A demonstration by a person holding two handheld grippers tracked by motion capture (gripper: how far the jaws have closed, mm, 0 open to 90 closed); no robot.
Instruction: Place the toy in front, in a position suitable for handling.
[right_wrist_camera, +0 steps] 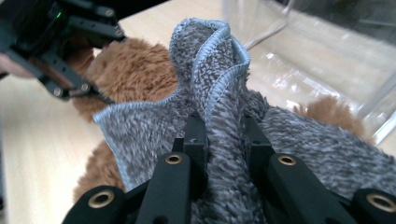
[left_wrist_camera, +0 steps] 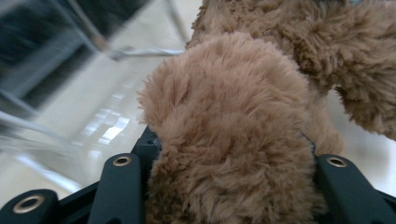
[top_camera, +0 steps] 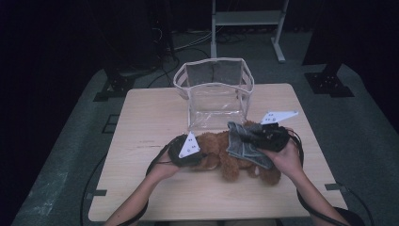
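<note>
A brown plush toy (top_camera: 221, 153) lies on its side at the middle of the wooden table (top_camera: 141, 117), with a grey towelling cloth (top_camera: 242, 143) draped over its right half. My left gripper (top_camera: 201, 153) comes in from the left and is shut on a furry limb of the toy (left_wrist_camera: 233, 107), which fills the gap between the jaws. My right gripper (top_camera: 248, 137) comes in from the right and is shut on a bunched fold of the grey cloth (right_wrist_camera: 219, 88), lifting it off the brown fur (right_wrist_camera: 130, 70). In the right gripper view the left gripper (right_wrist_camera: 86, 88) sits at the upper left.
A clear plastic bag with white trim (top_camera: 214, 89) stands open just behind the toy, at the table's far middle. Its glossy wall is close to both grippers (right_wrist_camera: 303, 51) (left_wrist_camera: 93, 44). A metal stand (top_camera: 247, 19) and cables lie on the floor beyond the table.
</note>
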